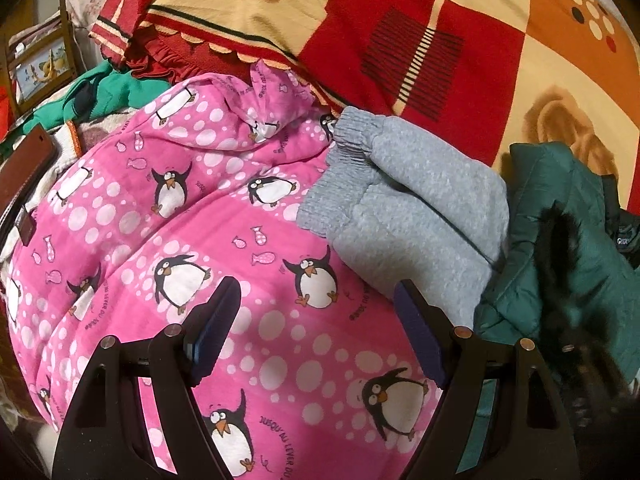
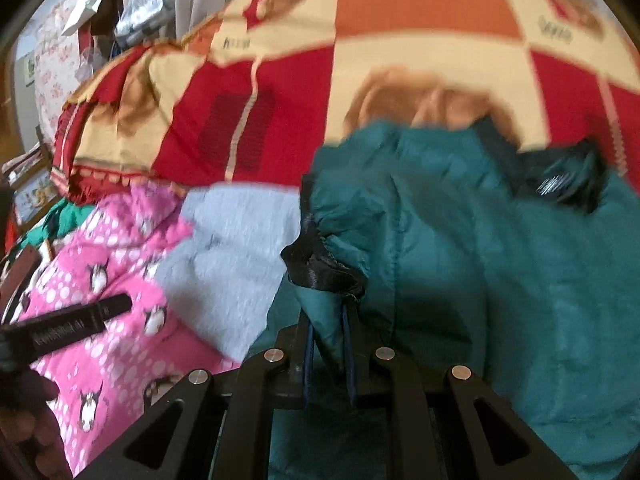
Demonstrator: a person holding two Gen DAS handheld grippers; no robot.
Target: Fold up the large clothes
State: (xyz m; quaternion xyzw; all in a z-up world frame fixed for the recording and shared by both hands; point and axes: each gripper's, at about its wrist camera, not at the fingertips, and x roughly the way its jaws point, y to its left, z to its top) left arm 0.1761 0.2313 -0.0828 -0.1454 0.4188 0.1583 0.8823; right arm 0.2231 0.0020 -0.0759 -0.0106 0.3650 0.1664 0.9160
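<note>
Teal puffer jacket [image 2: 500, 260] fabric is pinched between my right gripper [image 2: 329, 344], a dark-lined edge bunched just beyond the tips; I should lift it clear of the grey sweatshirt [image 2: 232, 256] before spreading it on the patterned blanket [image 2: 400, 60]. My left gripper [image 1: 316, 320] hovers spread over the pink penguin quilt [image 1: 160, 208], and motion blur hides which jacket edge I hold.

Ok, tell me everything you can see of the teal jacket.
The teal jacket is a puffy, quilted coat of smooth, slightly shiny fabric, with dark lining showing at a bunched opening and a dark label patch near its upper edge. It lies crumpled on the patterned blanket, beside the grey sweatshirt. The right gripper is shut on a pinched fold of it. In the left wrist view a dark fuzzy trim, possibly fur, runs along it; the left gripper hangs open over the pink penguin fabric and does not touch it.
</note>
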